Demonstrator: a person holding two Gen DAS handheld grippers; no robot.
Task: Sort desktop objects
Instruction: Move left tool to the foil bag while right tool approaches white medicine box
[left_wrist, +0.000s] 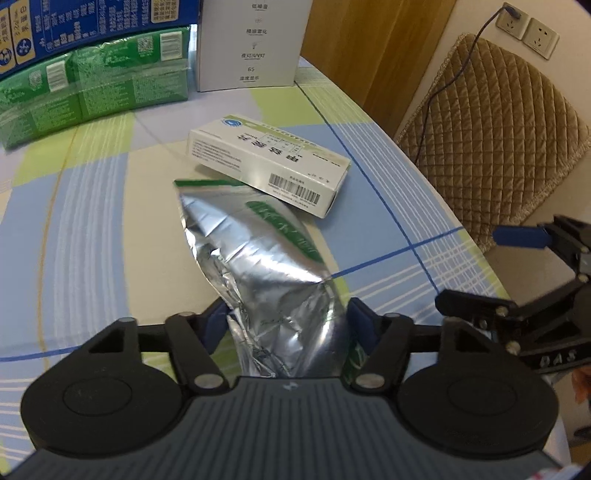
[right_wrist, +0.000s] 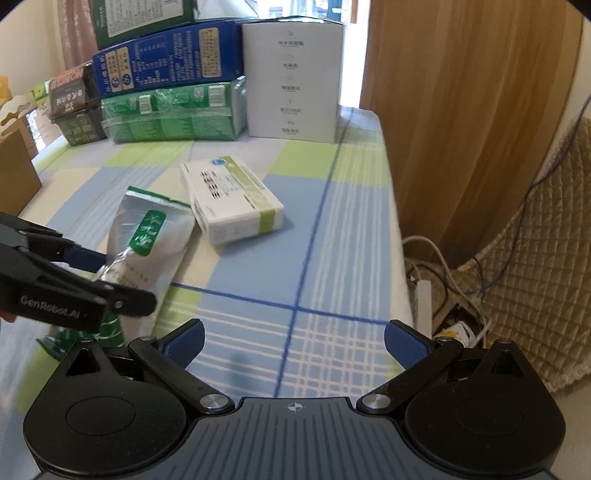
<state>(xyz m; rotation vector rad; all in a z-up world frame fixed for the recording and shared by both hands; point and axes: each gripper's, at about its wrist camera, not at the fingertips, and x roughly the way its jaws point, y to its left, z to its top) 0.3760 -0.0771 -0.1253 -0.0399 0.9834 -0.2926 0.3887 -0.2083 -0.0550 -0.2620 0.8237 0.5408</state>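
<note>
Two blue-padded jaws of the left gripper (left_wrist: 286, 317) close on the near end of a crumpled silver foil pouch (left_wrist: 258, 254), the foil bunched between the pads and both pads against its sides. Beyond the jaws, the pouch stretches away across the checked tablecloth (left_wrist: 85, 206), and its far, green-edged end lies tucked under a white medicine box (left_wrist: 269, 162) that rests partly on top of it. The right gripper (right_wrist: 293, 341) hangs with its jaws spread wide and nothing between them, above bare cloth to the right of both items. Because the box leans on the pouch's far end, a straight lift would likely tip or drag it; drawing the pouch low and back toward the jaws until it slides free looks the safer course. The grip sits on loose, wrinkled foil, which may slip, so a firm pinch matters. The free right gripper appears well placed to steady or take the box.
</note>
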